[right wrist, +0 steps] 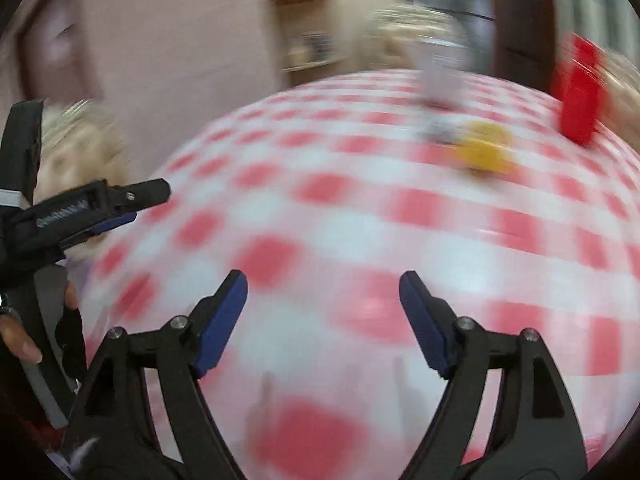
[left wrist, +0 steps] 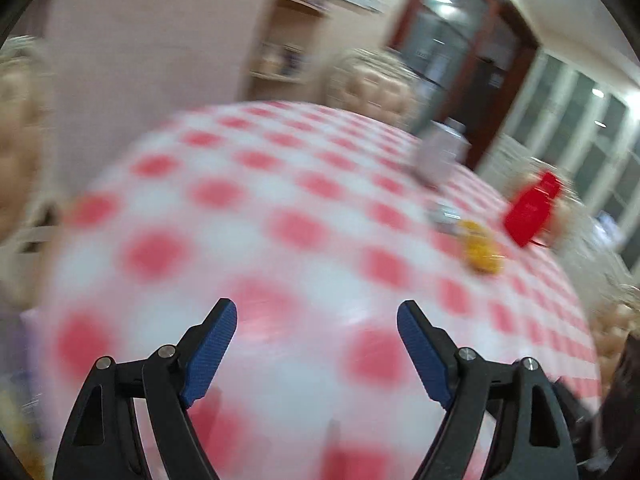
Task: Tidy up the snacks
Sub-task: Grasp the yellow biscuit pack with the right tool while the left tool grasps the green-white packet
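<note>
We are holding two claws over a table (left wrist: 280,208) with a red-and-white checked cloth. The left gripper (left wrist: 316,348) is hanging with its two blue fingers wide apart, nothing between them. The right gripper (right wrist: 323,312) is spread open too — nothing is in it. Everything is looking blurry. Far across the cloth we are counting the snacks: one red packet (right wrist: 578,96) standing up, one yellow snack (right wrist: 486,148) lying flat, one small silver thing (right wrist: 438,128) just beside the yellow one, and one pale box (right wrist: 444,76) behind them. All four are sitting well apart from both claws — on the far right side.
</note>
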Demonstrator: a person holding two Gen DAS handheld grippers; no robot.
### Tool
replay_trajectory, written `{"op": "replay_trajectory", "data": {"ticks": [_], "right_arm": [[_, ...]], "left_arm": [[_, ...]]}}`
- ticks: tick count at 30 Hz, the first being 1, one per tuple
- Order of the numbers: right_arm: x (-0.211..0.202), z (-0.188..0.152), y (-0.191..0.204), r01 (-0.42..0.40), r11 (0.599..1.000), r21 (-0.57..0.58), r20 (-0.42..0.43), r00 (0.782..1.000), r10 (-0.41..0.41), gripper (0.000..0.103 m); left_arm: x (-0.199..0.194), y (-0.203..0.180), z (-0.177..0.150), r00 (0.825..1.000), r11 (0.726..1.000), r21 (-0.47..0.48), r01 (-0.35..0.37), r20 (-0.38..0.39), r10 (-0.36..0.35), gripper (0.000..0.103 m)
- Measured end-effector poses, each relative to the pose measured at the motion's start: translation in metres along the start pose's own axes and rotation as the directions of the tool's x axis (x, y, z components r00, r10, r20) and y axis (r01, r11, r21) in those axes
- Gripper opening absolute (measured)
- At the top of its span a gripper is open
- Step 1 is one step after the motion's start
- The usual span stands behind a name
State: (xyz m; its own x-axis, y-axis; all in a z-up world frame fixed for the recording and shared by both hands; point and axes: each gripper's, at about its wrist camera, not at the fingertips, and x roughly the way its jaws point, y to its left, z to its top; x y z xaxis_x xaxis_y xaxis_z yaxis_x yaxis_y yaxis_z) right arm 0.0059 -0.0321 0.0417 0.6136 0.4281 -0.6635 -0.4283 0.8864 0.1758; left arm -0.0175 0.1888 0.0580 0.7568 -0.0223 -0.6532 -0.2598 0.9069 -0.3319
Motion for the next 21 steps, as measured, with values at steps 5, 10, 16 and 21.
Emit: {"op": "replay_trajectory", "data": {"ticks": [5,10,16,21], "right_arm": [[-0.004,0.006,-0.112,0.109,0.946,0.305,-0.014,0.994,-0.110,0.080],[0.001,0.020,-0.151,0.138,0.903,0.408,0.002,0.988,-0.152,0.081],[0.054,0.081,-0.138,0.193,0.916,0.352,0.012,0.977,-0.211,0.089],[0.129,0.139,-0.124,0.341,0.892,0.296,-0.104,0.940,-0.324,0.089]], "left_arm": [[0.071,-0.074,0.019,0.993,0.991,-0.064,0.116,0.035,-0.114,0.083],[0.101,-0.090,0.015,0.984,0.983,-0.074,0.168,0.070,-0.163,0.083],[0.087,-0.055,0.023,0.979,0.974,-0.169,0.151,0.163,-0.123,0.083],[0.097,-0.036,0.028,0.983,0.956,-0.247,0.155,0.138,-0.123,0.083]]}}
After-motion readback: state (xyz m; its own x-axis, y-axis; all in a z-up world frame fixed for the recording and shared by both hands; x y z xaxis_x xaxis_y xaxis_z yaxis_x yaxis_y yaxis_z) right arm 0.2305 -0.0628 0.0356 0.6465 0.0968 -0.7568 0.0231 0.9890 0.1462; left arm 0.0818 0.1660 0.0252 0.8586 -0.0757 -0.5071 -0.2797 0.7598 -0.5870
